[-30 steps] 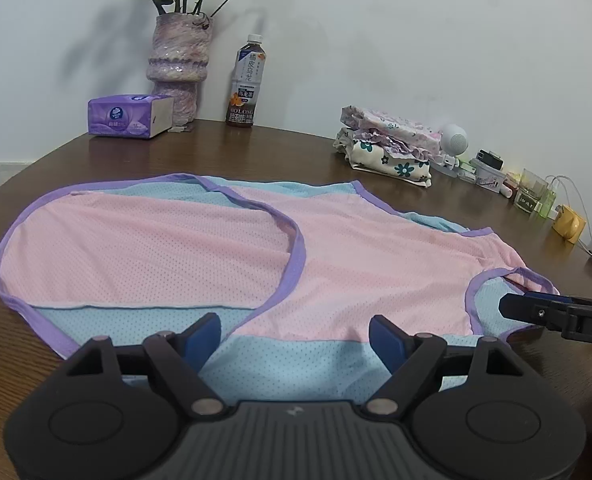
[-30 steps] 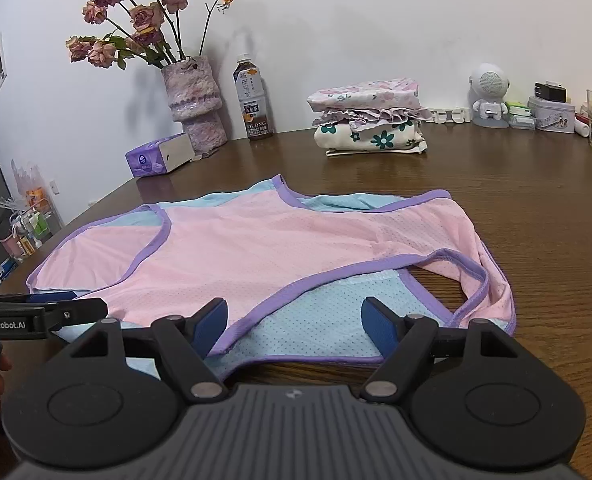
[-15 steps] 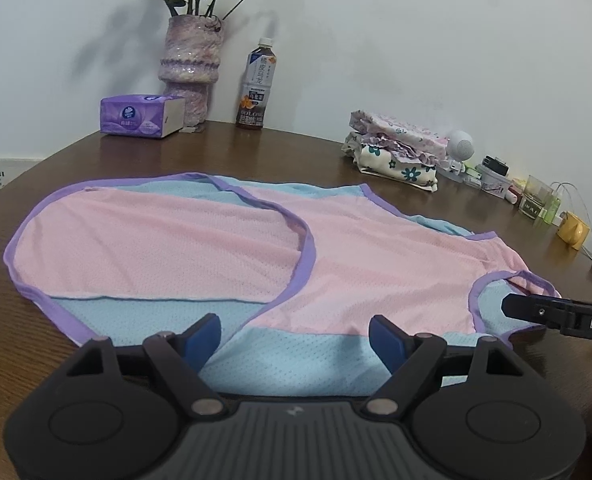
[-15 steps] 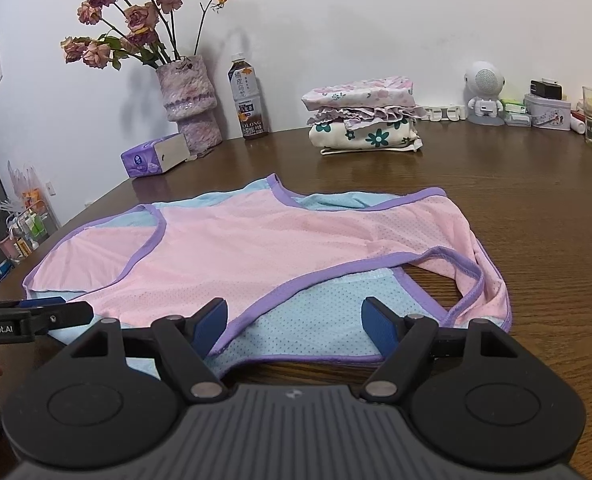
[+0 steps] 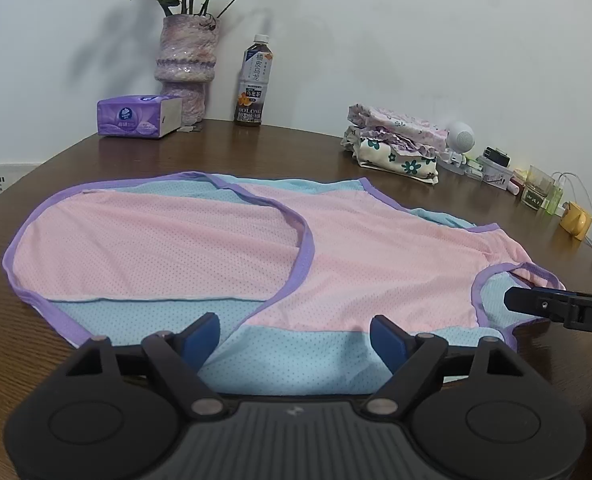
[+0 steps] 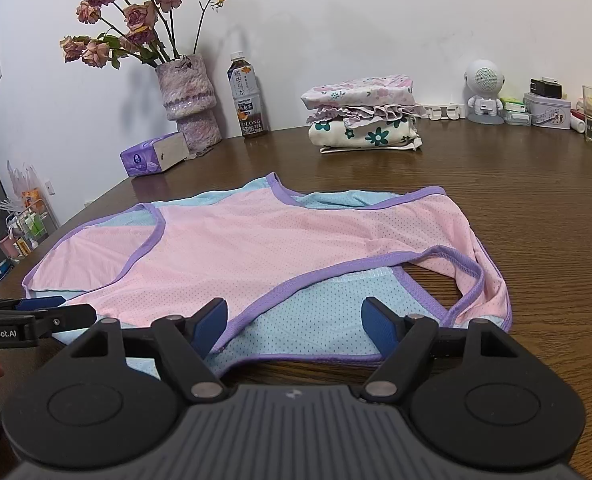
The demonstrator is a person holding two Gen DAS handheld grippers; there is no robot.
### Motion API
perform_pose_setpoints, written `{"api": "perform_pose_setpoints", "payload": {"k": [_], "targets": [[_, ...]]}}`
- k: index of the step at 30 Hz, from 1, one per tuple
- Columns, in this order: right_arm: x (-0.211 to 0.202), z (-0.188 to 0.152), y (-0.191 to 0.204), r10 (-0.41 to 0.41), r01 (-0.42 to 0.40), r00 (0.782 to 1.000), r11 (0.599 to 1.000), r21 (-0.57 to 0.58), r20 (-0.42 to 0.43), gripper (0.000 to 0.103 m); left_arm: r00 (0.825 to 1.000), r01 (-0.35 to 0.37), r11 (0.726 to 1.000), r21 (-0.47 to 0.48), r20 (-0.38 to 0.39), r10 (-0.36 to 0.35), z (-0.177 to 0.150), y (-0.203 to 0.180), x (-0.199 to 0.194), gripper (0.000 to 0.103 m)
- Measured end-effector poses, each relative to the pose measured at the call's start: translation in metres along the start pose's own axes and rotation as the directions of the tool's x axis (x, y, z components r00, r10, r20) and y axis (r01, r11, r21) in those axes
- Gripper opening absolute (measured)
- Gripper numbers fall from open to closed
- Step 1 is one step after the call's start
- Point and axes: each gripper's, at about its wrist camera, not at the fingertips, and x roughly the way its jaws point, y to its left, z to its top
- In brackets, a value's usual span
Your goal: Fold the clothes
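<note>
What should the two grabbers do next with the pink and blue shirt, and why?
Probably lower both and pinch the near blue hem: the left gripper and right gripper are open, holding nothing, over the pink and blue mesh vest lying flat on the brown wooden table.

The garment (image 5: 224,240) is thin perforated mesh cloth (pink and pale blue, purple-bound), matt. The table (image 6: 535,208) is dark wood-grain, slightly glossy. Both grippers look matt black plastic.

A brown wooden table (image 6: 535,216) meets a plain white wall (image 6: 375,20); a vase (image 6: 188,100) throws soft shadows on that wall.
</note>
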Motion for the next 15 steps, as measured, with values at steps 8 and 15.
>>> {"api": "perform_pose_setpoints", "payload": {"k": [8, 15], "targets": [[0.0001, 0.0004, -0.0006, -0.001, 0.001, 1.0, 1.0, 0.002, -0.002, 0.075, 1.0, 0.003, 1.0, -0.002, 0.0, -0.003, 0.0002, 0.0006, -0.0001, 0.082], [0.0002, 0.0001, -0.0001, -0.001, 0.001, 1.0, 1.0, 0.001, 0.0, 0.075, 1.0, 0.003, 1.0, -0.002, 0.0, -0.003, 0.0005, 0.0005, 0.0001, 0.082]]}}
